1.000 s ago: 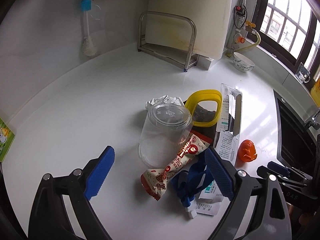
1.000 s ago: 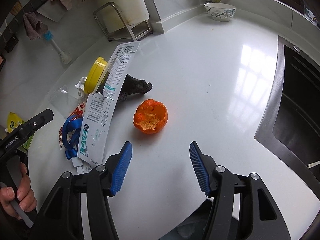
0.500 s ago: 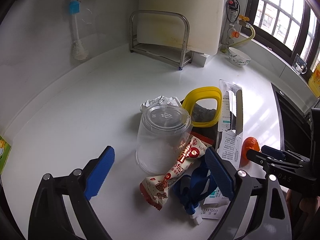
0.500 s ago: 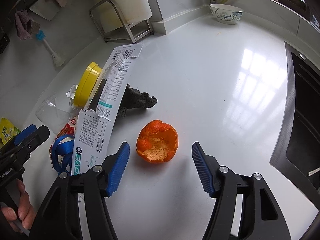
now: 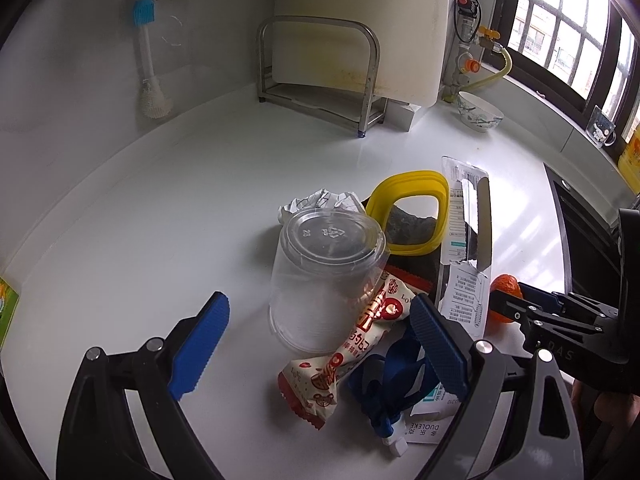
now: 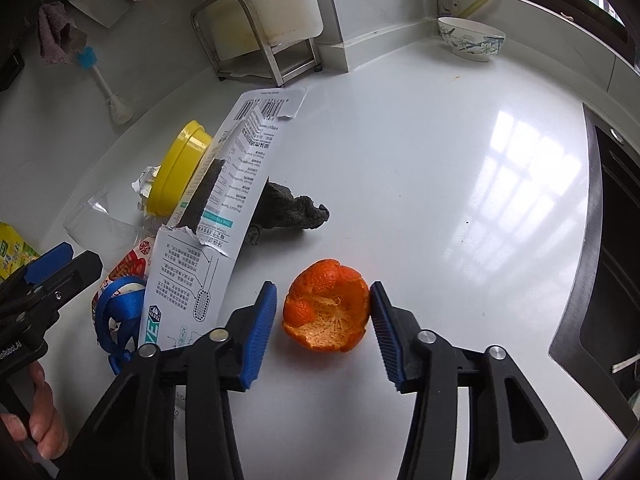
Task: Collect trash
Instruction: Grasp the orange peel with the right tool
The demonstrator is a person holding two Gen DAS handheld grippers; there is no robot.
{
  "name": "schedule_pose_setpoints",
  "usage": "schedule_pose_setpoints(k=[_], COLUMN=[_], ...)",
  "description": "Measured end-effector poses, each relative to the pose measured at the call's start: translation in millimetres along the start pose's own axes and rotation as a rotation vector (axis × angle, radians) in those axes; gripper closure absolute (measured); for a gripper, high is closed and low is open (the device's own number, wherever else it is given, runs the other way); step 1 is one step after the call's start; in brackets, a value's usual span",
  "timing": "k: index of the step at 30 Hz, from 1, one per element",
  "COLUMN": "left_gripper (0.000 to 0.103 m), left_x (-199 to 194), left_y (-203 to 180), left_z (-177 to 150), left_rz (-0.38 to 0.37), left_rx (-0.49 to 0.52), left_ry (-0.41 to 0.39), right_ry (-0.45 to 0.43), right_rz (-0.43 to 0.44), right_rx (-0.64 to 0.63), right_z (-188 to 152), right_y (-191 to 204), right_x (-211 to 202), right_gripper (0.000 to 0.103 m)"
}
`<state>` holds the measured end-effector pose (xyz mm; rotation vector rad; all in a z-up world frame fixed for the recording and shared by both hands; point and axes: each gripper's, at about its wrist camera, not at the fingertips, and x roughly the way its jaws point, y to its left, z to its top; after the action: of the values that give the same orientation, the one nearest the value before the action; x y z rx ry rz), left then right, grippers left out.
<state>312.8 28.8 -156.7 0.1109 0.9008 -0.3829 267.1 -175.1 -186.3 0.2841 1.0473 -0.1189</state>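
An emptied orange peel (image 6: pixel 326 308) sits on the white counter (image 6: pixel 440 200) squarely between the blue pads of the right hand-held gripper (image 6: pixel 323 322), whose jaws are closing around it; the right pad is at the peel's rim, the left pad just short of it, so no grip is made yet. The peel looks light, soft and hollow, a cup of rind likely to fold or tear if squeezed hard; a gentle pinch across its outer walls, low on the cup, seems the safest hold. Off to that gripper's left lies the rest of the litter: a torn toothbrush package (image 6: pixel 224 216), a yellow lid (image 6: pixel 180 168) and a dark rag (image 6: pixel 292 210). The left hand-held gripper (image 5: pixel 318 344) hovers spread and empty, with an upturned clear plastic cup (image 5: pixel 324 276) and a snack wrapper (image 5: pixel 352 344) lying just ahead of its pads.
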Motion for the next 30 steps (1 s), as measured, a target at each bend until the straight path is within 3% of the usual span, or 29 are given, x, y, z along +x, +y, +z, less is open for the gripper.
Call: schedule_pose_setpoints(k=[4, 15, 20, 30], left_gripper=[0.013, 0.015, 0.038, 0.042], left_x=[5.7, 16.7, 21.2, 11.7], left_y=[0.2, 0.0, 1.9, 6.4], left_z=[0.6, 9.2, 10.6, 10.1], left_rz=[0.004, 0.013, 0.001, 0.006], left_rx=[-0.004, -0.019, -0.028, -0.047], left_ry=[0.002, -0.026, -0.005, -0.016], right_ry=[-0.01, -0.017, -0.014, -0.018], right_rz=[0.011, 0.013, 0.012, 0.025], right_rx=[0.003, 0.007, 0.01, 0.02], right_z=[0.1, -1.7, -1.9, -3.7], right_y=[-0.6, -1.4, -1.3, 2.3], right_x=[-2.9, -5.5, -6.3, -13.0], right_gripper=[0.073, 0.08, 0.081, 0.084])
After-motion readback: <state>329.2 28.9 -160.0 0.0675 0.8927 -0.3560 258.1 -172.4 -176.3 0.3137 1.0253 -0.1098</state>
